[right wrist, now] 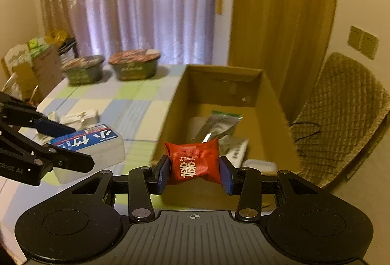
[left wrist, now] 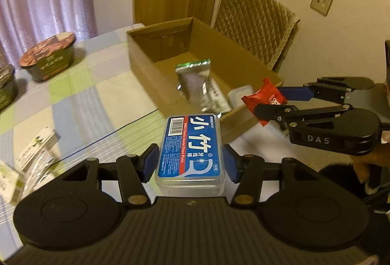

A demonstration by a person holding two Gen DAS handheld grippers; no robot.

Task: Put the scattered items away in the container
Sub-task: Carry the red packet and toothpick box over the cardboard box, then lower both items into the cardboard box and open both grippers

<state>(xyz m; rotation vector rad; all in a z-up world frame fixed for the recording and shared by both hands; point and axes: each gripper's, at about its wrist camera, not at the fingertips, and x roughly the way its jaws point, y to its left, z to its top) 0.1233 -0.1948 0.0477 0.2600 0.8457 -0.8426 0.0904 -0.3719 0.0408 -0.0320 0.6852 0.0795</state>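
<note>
My left gripper (left wrist: 190, 162) is shut on a clear dental floss box with a blue label (left wrist: 190, 148), held above the table just short of the open cardboard box (left wrist: 146, 70). My right gripper (right wrist: 193, 171) is shut on a small red candy packet (right wrist: 193, 162) at the box's near edge. From the left wrist view the right gripper (left wrist: 273, 100) holds that red packet (left wrist: 265, 99) over the box's near right corner. Inside the box lie a silver foil pouch (left wrist: 195, 82), a white packet (right wrist: 235, 150) and a small clear tub (left wrist: 240, 94).
Two instant noodle bowls (right wrist: 134, 65) (right wrist: 84, 70) stand at the far side of the checked tablecloth (left wrist: 73, 99). White and green cartons (left wrist: 36, 150) lie on the table's left. A quilted chair (left wrist: 256, 23) stands behind the box. More cartons (right wrist: 31, 62) are piled at far left.
</note>
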